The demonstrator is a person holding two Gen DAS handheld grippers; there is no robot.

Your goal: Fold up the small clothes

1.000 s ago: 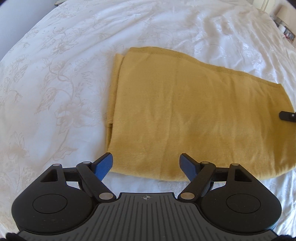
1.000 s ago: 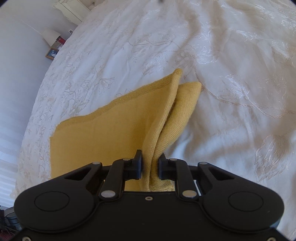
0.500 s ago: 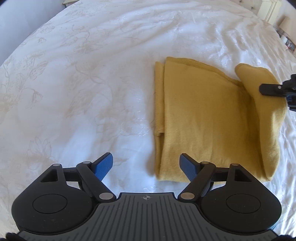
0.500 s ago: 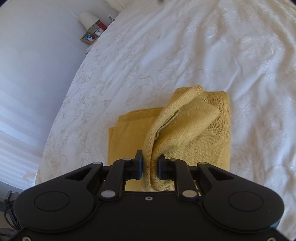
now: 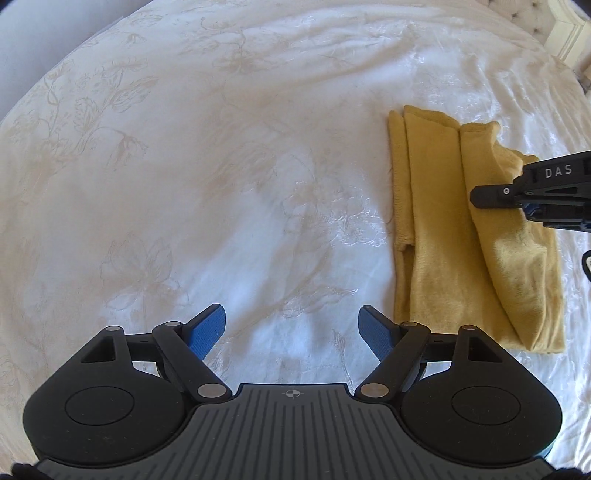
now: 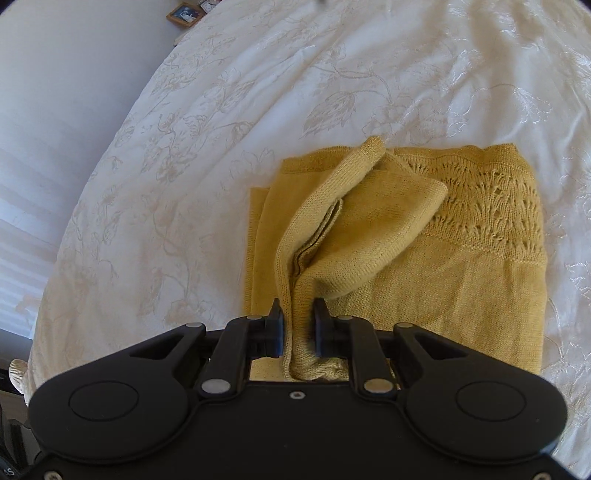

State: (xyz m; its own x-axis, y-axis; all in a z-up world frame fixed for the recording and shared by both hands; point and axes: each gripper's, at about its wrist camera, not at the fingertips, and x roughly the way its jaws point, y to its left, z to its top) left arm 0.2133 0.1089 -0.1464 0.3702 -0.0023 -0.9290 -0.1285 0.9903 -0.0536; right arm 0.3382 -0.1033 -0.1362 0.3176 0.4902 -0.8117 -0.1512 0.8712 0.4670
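A mustard-yellow knit garment (image 5: 439, 229) lies on the white bedspread (image 5: 221, 184), partly folded. In the right wrist view the garment (image 6: 461, 266) shows a lace-pattern band on its far right part. My right gripper (image 6: 298, 325) is shut on a bunched edge of the garment and holds it lifted over the flat layers. The right gripper also shows in the left wrist view (image 5: 480, 195), over the cloth. My left gripper (image 5: 291, 332) is open and empty, over bare bedspread to the left of the garment.
The embroidered white bedspread (image 6: 258, 92) fills both views. A bedside surface with a small framed picture (image 6: 184, 13) lies past the bed's far edge. A white wall (image 6: 66, 110) is at the left. White furniture (image 5: 569, 33) stands at the far right.
My right gripper has carried the garment's edge further over the flat part, so the cloth is folded narrower. My left gripper has drawn away to the left and stays open.
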